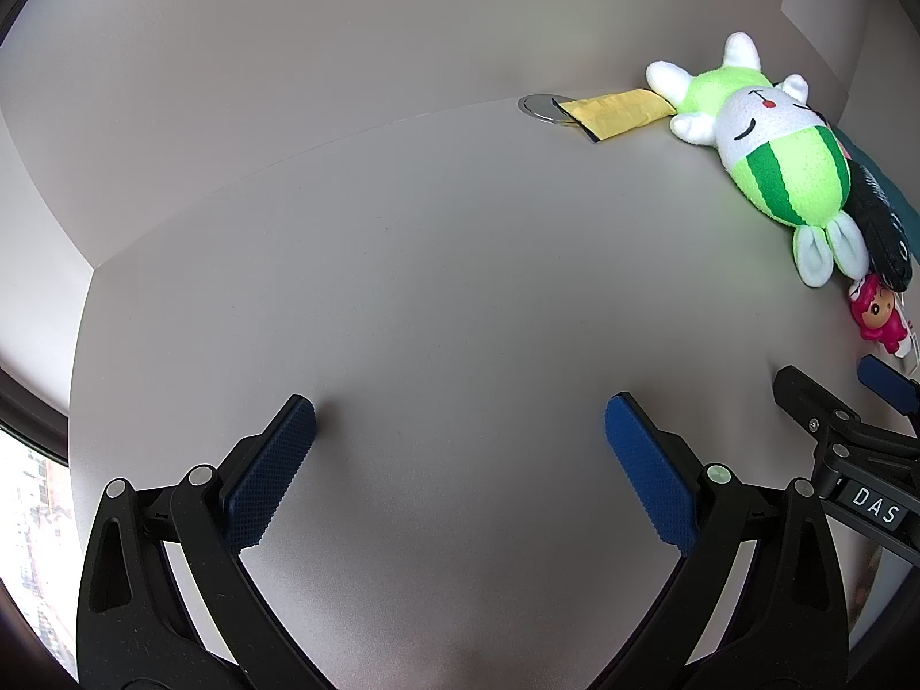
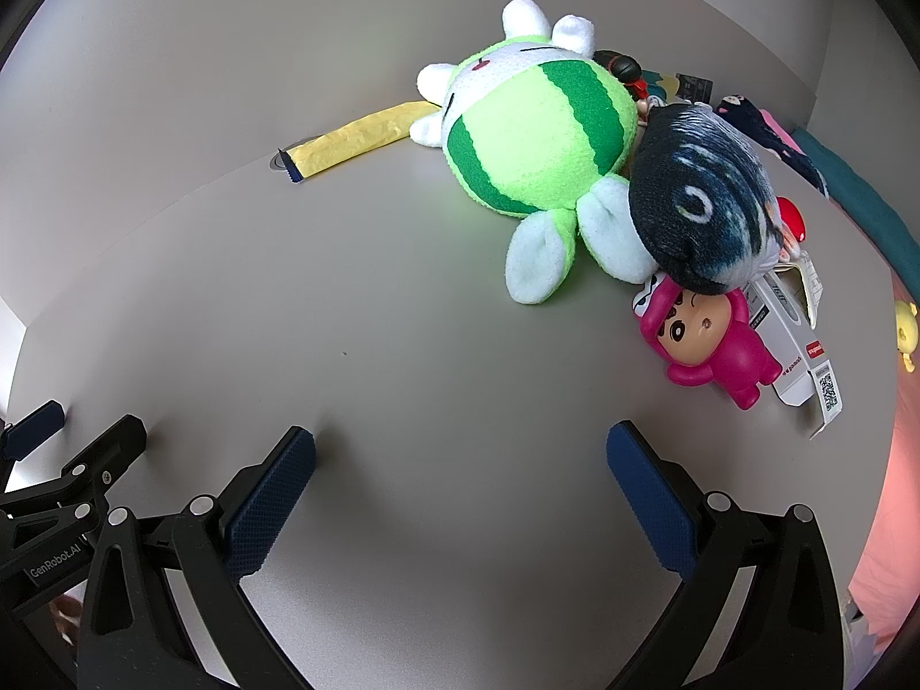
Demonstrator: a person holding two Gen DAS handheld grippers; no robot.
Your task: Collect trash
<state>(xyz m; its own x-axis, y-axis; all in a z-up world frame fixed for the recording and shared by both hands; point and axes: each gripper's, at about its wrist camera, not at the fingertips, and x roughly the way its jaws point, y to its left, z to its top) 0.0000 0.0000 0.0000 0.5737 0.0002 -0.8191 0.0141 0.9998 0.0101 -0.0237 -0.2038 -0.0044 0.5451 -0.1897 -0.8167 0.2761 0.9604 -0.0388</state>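
Yellow wrapper [image 2: 356, 141] lay on the table [image 2: 402, 374] touching the green plush [image 2: 535, 138]; a white carton [image 2: 799, 356] sat beside it. Left gripper [image 1: 460, 437] and right gripper [image 2: 460, 460] both gaped, empty

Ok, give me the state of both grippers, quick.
Left gripper: open, holding nothing, over the bare table.
Right gripper: open, holding nothing, short of the toys.

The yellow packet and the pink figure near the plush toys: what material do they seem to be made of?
The yellow packet looks like thin matte plastic film or foil: it is crinkled, flat, with a serrated dark end. Paper cannot be excluded. The pink figure looks like hard moulded plastic or vinyl: its surface is smooth, with glossy highlights on the face.
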